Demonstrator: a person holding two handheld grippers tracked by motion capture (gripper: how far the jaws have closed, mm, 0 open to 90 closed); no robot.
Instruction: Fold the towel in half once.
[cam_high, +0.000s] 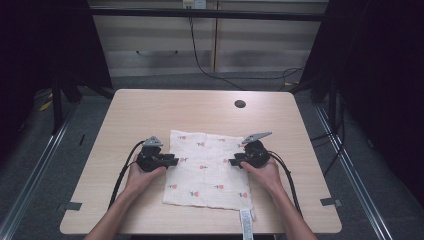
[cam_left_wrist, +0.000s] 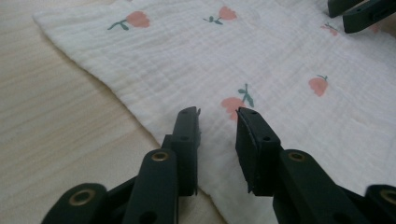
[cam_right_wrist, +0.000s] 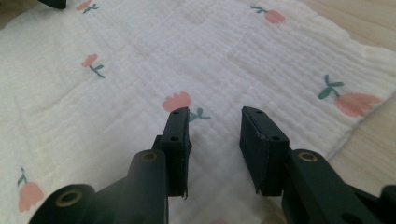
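1. The cloth (cam_high: 207, 170) lies flat and spread near the front middle of the surface (cam_high: 150, 107), a white square of crinkled weave printed with small red flowers. A label tab hangs from its near edge, by the right corner.
2. It looks thin, light and limp. It should fold and drape at any pull rather than hold a shape, and it is not fragile.
3. The crinkled weave should give the pads some bite, so slipping seems unlikely. The likelier trouble is pinching one layer against the wood and dragging the cloth instead of lifting it.
4. The best hold is probably at the side edges or corners, one on each side, so the cloth rises evenly and can be folded straight.
5. The left gripper (cam_left_wrist: 218, 113) sits over the cloth's left edge. Its jaws stand apart with only a narrow gap, and no fabric is clamped between them.
6. The right gripper (cam_right_wrist: 215, 112) sits over the right edge, facing inward. Its jaws are also apart and hold nothing, with the cloth lying beneath them.
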